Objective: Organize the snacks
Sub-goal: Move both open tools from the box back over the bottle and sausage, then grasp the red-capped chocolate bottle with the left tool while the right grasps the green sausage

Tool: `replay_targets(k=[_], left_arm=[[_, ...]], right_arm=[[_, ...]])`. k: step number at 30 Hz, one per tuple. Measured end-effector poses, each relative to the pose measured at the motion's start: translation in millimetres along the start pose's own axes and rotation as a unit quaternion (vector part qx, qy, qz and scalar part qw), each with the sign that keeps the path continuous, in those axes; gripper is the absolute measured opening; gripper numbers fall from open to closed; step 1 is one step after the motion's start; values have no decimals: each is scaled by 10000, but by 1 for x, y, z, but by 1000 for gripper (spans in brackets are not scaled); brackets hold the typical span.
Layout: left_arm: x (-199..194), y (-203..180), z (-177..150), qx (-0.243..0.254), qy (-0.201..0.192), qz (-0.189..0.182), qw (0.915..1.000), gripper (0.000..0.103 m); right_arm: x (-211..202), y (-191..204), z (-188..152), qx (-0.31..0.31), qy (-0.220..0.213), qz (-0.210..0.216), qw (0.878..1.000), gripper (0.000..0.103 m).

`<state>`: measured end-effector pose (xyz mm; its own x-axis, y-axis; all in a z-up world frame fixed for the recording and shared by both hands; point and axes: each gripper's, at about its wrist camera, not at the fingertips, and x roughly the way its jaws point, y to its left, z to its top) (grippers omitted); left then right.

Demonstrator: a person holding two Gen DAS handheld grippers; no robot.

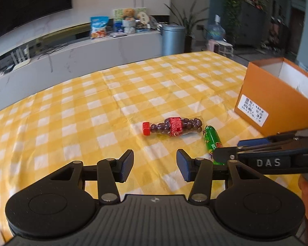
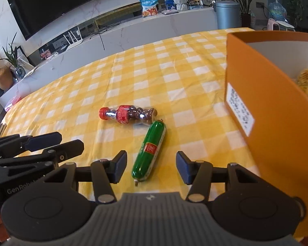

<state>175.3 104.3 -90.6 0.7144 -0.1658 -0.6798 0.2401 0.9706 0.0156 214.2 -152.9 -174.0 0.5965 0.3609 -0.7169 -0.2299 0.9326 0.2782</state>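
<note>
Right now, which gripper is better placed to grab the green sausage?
Right. The right gripper already has the green sausage lined up between its open fingers, beside the orange box. The left gripper faces bare tablecloth, nearer the candy bottle.

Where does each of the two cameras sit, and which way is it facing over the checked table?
Left wrist: on the left gripper, looking forward and down at the candy bottle; its open fingers, the right gripper and a bit of hand show.
Right wrist: on the right gripper, looking down at the green sausage between its open fingers; the left gripper shows at the left edge.
Shared: bottle, sausage, orange box, yellow checked cloth.
</note>
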Motion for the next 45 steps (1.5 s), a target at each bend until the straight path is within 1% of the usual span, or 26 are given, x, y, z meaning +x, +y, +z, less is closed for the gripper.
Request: replay_targets(k=[4, 5, 7, 8, 10, 12, 13, 14, 16, 18, 20, 23, 25, 26, 28, 31, 34, 35, 36, 38, 39, 40, 42, 43, 45], left_arm=[[16, -2, 4, 379, 32, -107, 9992, 57], [20, -3, 4, 449, 53, -126, 9989, 57], [29, -5, 5, 616, 130, -92, 9980, 57], [33, -7, 6, 726, 146, -58, 9972, 57], [40, -11, 8, 964, 163, -7, 9952, 57], [44, -13, 12, 1175, 162, -29, 9929, 57], [47, -15, 15, 1290, 159, -43, 9915, 57], [48, -18, 17, 1440, 152, -41, 9895, 57], [54, -26, 21, 1880, 140, -11, 9821, 59], [59, -35, 25, 2389, 149, 34, 9709, 68], [67, -43, 26, 2848, 199, -27, 9584, 74], [82, -50, 25, 3351, 438, -136, 9411, 75], [87, -49, 27, 3498, 393, -213, 9358, 76], [90, -48, 31, 3492, 450, -240, 9357, 77], [97, -46, 38, 3343, 556, -343, 9402, 77], [107, -39, 47, 2981, 645, -573, 9506, 77], [112, -29, 52, 2450, 775, -781, 9633, 77], [112, -25, 53, 2223, 840, -839, 9677, 75], [114, -20, 53, 1995, 895, -905, 9716, 70], [111, -17, 52, 1610, 948, -935, 9779, 67], [110, -16, 51, 1481, 969, -945, 9797, 61], [107, -16, 50, 1371, 994, -938, 9811, 58], [104, -18, 50, 1129, 1101, -933, 9831, 44], [103, -19, 51, 972, 1176, -924, 9840, 41], [100, -22, 50, 805, 1258, -874, 9849, 40]], right_arm=[[14, 1, 3, 39, 72, 9, 10000, 51], [17, 1, 4, 35, 82, -4, 10000, 48], [22, 0, 5, 39, 122, -29, 9999, 44], [22, 0, 5, 12, 71, -38, 10000, 42], [25, 2, 6, -148, 51, -72, 9999, 39], [26, 4, 6, -386, 62, -71, 9992, 34], [26, 4, 6, -517, 73, -38, 9986, 26], [25, 3, 5, -598, 85, -24, 9982, 25], [23, 0, 5, -709, 101, -117, 9974, 22], [22, -5, 7, -791, 129, -197, 9966, 21], [21, -10, 8, -807, 171, -196, 9964, 22], [20, -16, 8, -863, 207, -159, 9959, 21], [19, -18, 7, -898, 204, -167, 9956, 21], [18, -19, 7, -893, 202, -161, 9957, 21], [18, -20, 7, -877, 198, -138, 9959, 21], [19, -20, 7, -854, 212, -106, 9961, 22], [18, -22, 8, -867, 228, -54, 9960, 22], [18, -23, 8, -883, 229, -37, 9958, 22], [19, -23, 8, -902, 226, -29, 9957, 23], [18, -23, 7, -903, 212, -23, 9957, 24], [18, -23, 7, -900, 204, -25, 9957, 24], [18, -22, 6, -896, 198, -19, 9958, 27], [18, -22, 6, -884, 185, 22, 9959, 30], [18, -22, 5, -891, 180, 27, 9959, 30], [18, -22, 6, -895, 175, 30, 9958, 31]])
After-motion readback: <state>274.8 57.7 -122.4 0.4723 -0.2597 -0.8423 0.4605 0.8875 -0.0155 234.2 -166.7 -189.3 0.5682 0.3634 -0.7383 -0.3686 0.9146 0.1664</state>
